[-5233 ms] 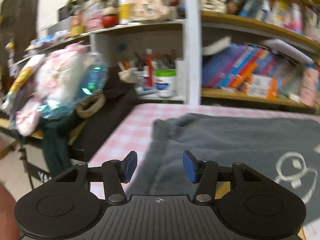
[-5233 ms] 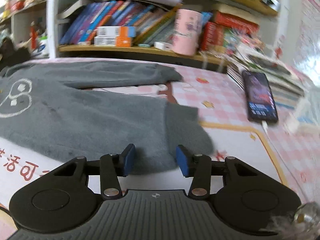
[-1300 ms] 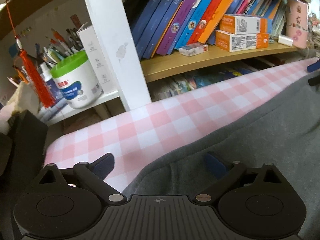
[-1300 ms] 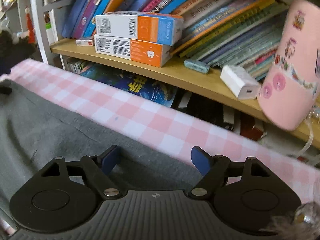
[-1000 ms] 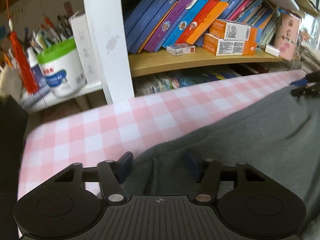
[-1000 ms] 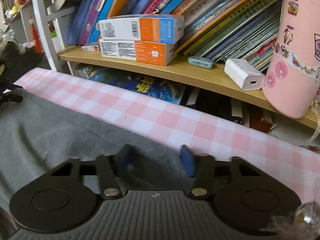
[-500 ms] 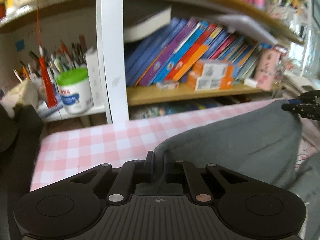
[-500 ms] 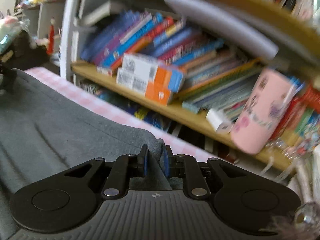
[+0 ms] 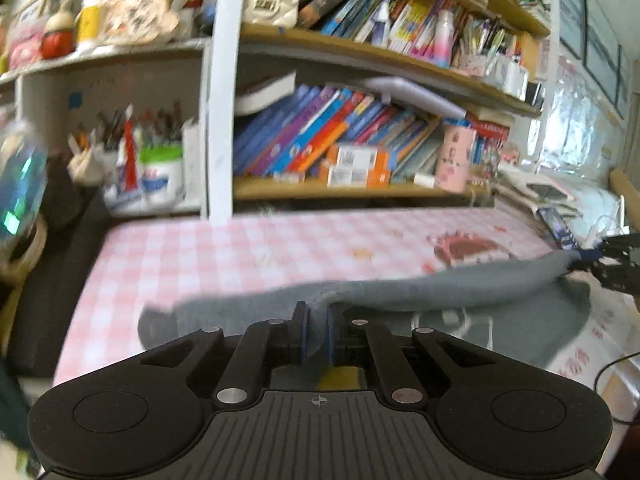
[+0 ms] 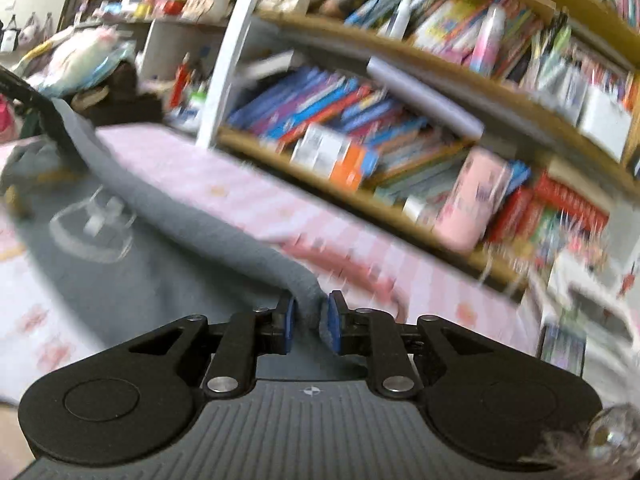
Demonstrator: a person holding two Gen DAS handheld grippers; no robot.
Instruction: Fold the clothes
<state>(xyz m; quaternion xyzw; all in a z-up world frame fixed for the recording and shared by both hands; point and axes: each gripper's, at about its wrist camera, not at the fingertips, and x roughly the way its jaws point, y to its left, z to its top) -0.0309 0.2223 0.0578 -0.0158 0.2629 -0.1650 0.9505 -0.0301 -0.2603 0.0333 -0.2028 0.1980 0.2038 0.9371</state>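
So we've got the left claw (image 9: 314, 330) and right claw (image 10: 311, 322) each clenched on the grey sweatshirt (image 9: 460, 292) edge (blurry shots), stretched between them above the pink-checked tabletop (image 9: 224, 256).

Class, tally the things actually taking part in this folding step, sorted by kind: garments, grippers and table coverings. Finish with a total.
Garments: 1, the grey sweatshirt
Grippers: 2, the left gripper and the right gripper
Table coverings: 1, the pink checked tablecloth
Total: 4

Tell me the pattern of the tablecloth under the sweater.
Pink and white checks on the tablecloth, clearest in the left wrist view.
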